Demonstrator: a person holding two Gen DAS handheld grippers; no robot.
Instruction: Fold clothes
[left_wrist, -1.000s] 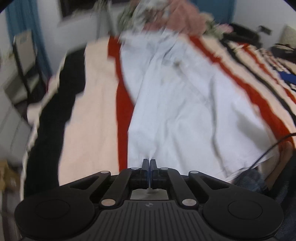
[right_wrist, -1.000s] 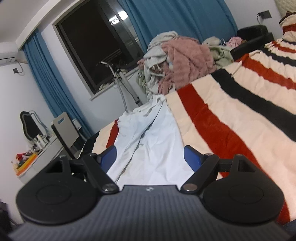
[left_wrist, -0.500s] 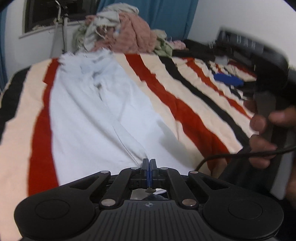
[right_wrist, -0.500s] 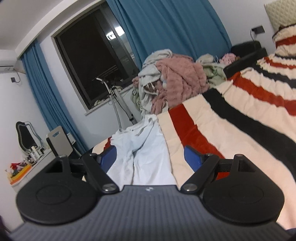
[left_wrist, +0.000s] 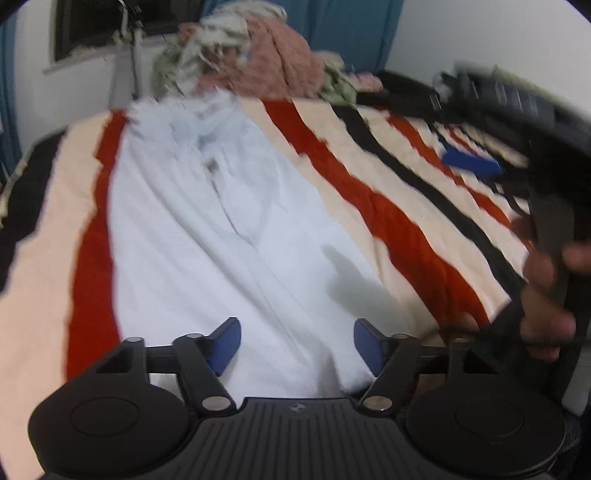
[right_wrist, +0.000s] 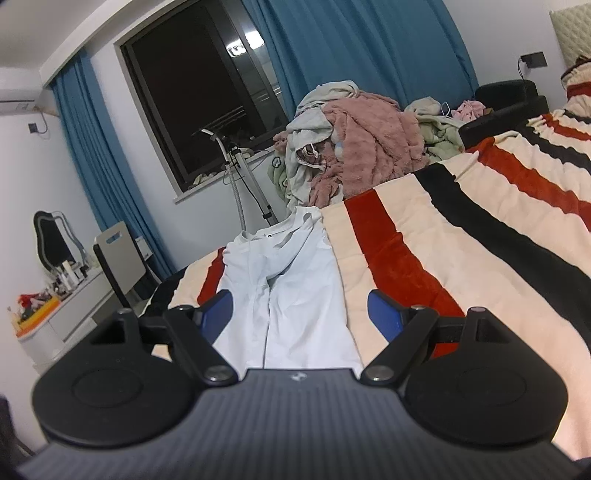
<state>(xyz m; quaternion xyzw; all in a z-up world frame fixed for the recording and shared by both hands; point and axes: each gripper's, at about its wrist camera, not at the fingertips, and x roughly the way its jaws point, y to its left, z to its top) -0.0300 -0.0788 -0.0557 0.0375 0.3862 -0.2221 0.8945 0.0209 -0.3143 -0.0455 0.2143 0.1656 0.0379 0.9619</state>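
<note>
A pale blue-white garment (left_wrist: 207, 236) lies stretched lengthwise on the striped bedspread (left_wrist: 388, 221), its collar end far away near the laundry heap. My left gripper (left_wrist: 297, 345) hovers open just over the garment's near hem, nothing between its blue pads. The same garment (right_wrist: 291, 295) shows in the right wrist view, running away from my right gripper (right_wrist: 301, 314), which is open and empty above the near end. In the left wrist view a hand (left_wrist: 546, 295) holds the right gripper's black handle at the right edge.
A heap of unfolded laundry (right_wrist: 354, 144) with a pink fleece sits at the bed's far end under the blue curtains. A chair (right_wrist: 122, 258) and a cluttered white dresser (right_wrist: 55, 306) stand left of the bed. A dark window (right_wrist: 199, 103) is behind.
My left gripper was shut on the garment's hem and has now opened, letting it go. The garment lies flatter and straighter. The right gripper stayed open and dropped lower behind the hem.
</note>
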